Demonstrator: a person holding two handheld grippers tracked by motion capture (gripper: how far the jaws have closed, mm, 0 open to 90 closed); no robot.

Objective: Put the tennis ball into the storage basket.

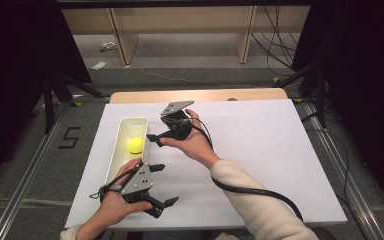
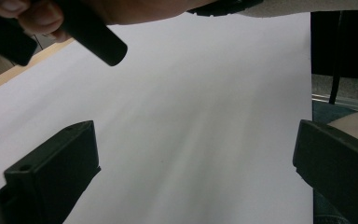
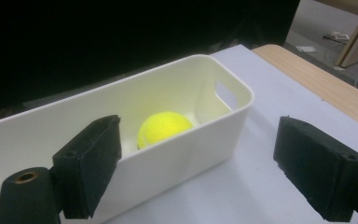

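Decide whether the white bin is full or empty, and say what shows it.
Nearly empty. The white bin holds a single yellow ball on its floor; the right tool's view shows bare inner walls around the ball and nothing else inside.

Your right sleeve (image 1: 260, 200) is cream. Each black hand-held gripper, left (image 1: 161, 185) and right (image 1: 153, 139), carries a grey three-cornered plate, blocky black jaws with small screw holes, and a trailing black cable (image 1: 260, 192).

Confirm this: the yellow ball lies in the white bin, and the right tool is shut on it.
Not quite. The yellow ball does lie in the white bin, but the right tool is open beside the bin, holding nothing, as the right gripper view shows.
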